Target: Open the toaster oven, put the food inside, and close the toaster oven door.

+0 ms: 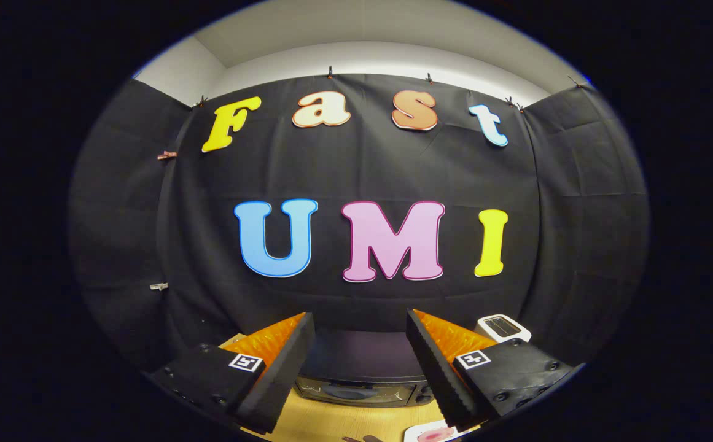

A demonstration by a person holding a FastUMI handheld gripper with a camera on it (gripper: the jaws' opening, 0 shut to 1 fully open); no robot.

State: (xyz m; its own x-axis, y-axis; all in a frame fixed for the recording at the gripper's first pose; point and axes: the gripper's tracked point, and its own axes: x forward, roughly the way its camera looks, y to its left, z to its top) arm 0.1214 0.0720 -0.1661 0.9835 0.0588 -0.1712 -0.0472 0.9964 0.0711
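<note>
- Just ahead of the fingers, the dark toaster oven (361,374) is sitting on a wooden table (338,423), its door closed.
- The gripper (360,350) is hovering above it — fingers spread wide apart, gripping nothing.
- Beside the right finger, a white plate (433,434) is carrying pinkish food.
- Beyond that finger — a white toaster (503,327) is standing.
</note>
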